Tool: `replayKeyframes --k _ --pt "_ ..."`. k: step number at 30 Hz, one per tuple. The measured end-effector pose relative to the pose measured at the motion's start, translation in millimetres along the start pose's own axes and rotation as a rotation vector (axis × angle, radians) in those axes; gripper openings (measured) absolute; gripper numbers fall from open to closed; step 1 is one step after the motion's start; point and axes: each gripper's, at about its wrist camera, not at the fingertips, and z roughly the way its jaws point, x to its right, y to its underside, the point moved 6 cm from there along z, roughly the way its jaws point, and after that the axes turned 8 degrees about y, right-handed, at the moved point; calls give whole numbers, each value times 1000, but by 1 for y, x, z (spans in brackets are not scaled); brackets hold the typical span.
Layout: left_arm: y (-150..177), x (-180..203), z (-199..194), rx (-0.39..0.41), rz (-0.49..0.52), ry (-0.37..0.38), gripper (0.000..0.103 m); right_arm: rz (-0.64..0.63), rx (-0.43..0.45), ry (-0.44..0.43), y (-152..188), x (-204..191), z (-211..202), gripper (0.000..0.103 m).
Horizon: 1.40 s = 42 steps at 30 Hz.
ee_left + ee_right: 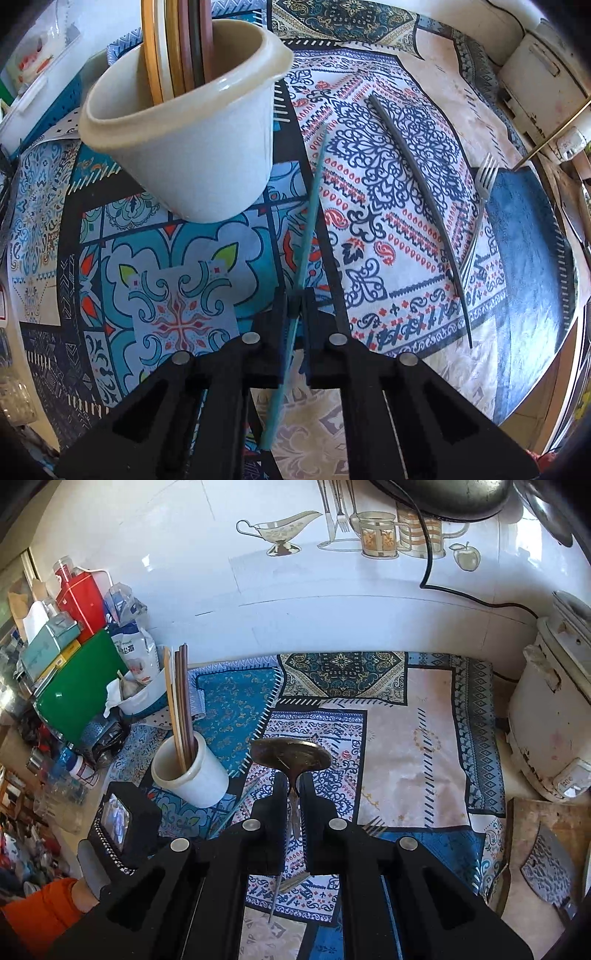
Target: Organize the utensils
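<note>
Pinching a teal chopstick in my left claw, its long axis running up and ahead, tip just right of the cream holder that stands ahead-left on the bench. My right claw is clamped on a spoon, with the holder further off to its left. Black chopstick and fork lie waiting at right.

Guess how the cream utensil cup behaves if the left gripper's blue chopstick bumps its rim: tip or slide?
The cream cup looks tall and narrow-based, with long chopsticks leaning out of it, so probably top-heavy: a rim bump may tip it. It appears to be light plastic on a patterned cloth, so a low push likely slides it.
</note>
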Motion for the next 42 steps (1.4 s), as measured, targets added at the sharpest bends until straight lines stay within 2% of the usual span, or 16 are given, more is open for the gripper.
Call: replayKeyframes --k 4,7,10,18,24,28,31,38,42 --pt "16 6 -1 -53 -21 58 4 13 -2 0 5 5 0 6" --pt "29 14 -3 -114 3 106 4 19 1 -3 7 7 -3 6" --pt "32 23 -2 -147 60 81 4 25 6 -5 9 9 -5 6" --pt "-5 29 10 -167 76 20 5 39 11 -8 17 14 -11 6" --pt "-31 36 19 -177 65 10 4 55 4 -12 23 16 -12 6" --pt "-44 44 24 -161 95 -13 3 58 1 -11 26 15 -13 6" --pt "-34 54 14 -124 102 -9 3 53 5 -8 24 13 -14 6" --pt "-34 58 -50 51 104 -7 3 32 25 -7 11 2 -14 6" --pt "-32 47 -86 142 76 6 3 12 42 -13 -1 -10 -14 6"
